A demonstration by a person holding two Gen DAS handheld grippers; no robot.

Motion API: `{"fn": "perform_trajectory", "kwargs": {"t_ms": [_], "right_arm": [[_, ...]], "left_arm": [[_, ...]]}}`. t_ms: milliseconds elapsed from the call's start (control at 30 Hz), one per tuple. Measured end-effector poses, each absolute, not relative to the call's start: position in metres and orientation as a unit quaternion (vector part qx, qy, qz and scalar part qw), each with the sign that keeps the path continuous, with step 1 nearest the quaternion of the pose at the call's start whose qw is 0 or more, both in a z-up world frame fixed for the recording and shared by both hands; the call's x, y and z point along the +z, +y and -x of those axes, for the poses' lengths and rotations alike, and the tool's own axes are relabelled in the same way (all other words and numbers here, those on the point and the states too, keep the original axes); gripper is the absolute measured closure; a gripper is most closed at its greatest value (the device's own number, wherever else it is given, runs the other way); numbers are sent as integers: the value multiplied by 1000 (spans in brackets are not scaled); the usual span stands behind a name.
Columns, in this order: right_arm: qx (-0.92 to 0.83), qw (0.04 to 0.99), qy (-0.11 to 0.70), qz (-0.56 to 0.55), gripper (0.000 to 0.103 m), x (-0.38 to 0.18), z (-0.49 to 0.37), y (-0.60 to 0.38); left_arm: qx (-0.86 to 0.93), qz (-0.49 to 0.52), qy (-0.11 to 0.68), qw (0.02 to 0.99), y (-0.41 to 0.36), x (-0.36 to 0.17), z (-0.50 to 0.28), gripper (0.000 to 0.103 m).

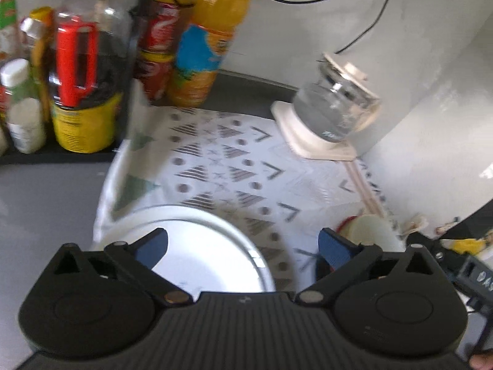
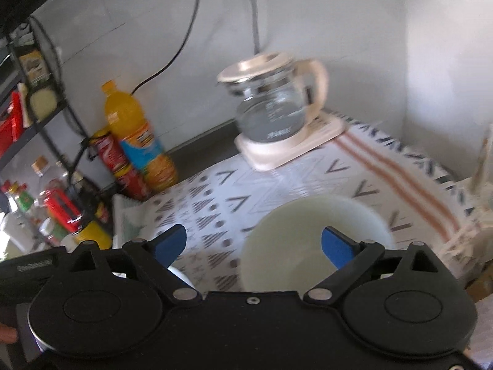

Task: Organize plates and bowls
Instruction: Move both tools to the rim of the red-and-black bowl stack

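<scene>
A white plate point(image 1: 209, 246) lies on the patterned cloth point(image 1: 234, 166), under the left half of my left gripper point(image 1: 243, 246), which is open and holds nothing. A cream bowl point(image 1: 369, 231) sits on the cloth to the right of that gripper. In the right wrist view the cream bowl point(image 2: 308, 234) lies just below and between the blue fingers of my right gripper point(image 2: 254, 243), which is open and empty. A sliver of the white plate point(image 2: 181, 274) shows under its left finger.
A glass kettle point(image 1: 336, 104) on a cream base stands at the back by the wall. An orange juice bottle point(image 1: 209, 46), red cans point(image 1: 157, 49) and a dark oil bottle point(image 1: 86, 71) crowd the back left. A black rack point(image 2: 40, 117) holds packets.
</scene>
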State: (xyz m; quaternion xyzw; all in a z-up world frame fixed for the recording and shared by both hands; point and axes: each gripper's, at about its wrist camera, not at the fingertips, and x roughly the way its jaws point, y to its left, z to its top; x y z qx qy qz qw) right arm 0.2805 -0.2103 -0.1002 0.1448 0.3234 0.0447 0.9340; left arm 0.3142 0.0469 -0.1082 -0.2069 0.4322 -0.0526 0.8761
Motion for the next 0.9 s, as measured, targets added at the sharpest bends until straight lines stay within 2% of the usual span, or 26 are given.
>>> {"fn": "perform_trajectory", "kwargs": {"t_ms": [267,500,900], "right_arm": [[0,932,309,-188,8,-102,-273,-249],[-59,934,303,-180,8,-108,-267,-274],[-74,915,351,-186,8,-138,-283,-300]], "left_arm": [[-88,181,406,891,11,-106,-325,0],[-127,166,418,884,-17,-106,-341,0],[-158,113,472,860,-65,-122,-373,0]]}}
